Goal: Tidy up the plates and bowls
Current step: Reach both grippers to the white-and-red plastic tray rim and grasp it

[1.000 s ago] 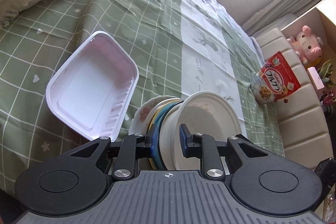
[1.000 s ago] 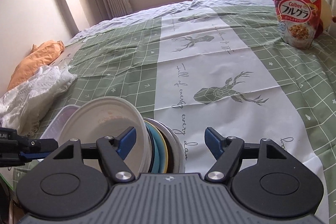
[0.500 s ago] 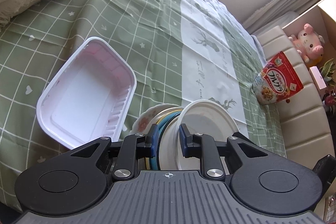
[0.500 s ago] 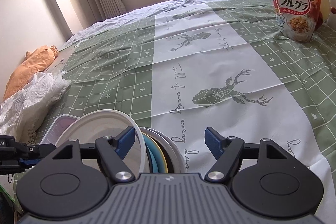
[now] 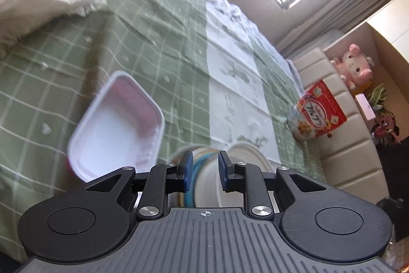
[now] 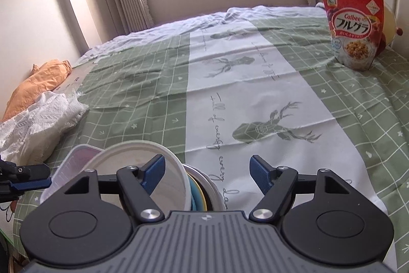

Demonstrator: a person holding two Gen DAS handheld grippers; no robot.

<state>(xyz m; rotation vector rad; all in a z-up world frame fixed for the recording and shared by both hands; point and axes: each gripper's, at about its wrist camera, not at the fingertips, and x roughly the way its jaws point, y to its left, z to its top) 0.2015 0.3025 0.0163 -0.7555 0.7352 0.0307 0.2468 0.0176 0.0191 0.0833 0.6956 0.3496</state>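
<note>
A stack of plates and bowls (image 5: 204, 165) lies near the bed's front edge, with blue and yellow rims and a white bowl (image 5: 242, 157) on top. My left gripper (image 5: 203, 170) has its jaws a little apart around the stack's edge. In the right wrist view the white bowl (image 6: 122, 165) stands tilted on the stack (image 6: 202, 183). My right gripper (image 6: 207, 170) is open above the stack, its left finger (image 6: 153, 170) in front of the bowl. A white rectangular plastic tray (image 5: 115, 124) lies left of the stack.
The bed has a green checked sheet (image 6: 255, 83) with deer prints. A red cereal bag (image 6: 352, 27) stands at the far right by the cushioned headboard. A white lace cloth (image 6: 38, 124) and an orange cloth (image 6: 38, 83) lie at the left edge.
My left gripper's jaws have opened a little from the stack's edge and the view has pulled back, blurred. My right gripper has risen slightly and stays open.
</note>
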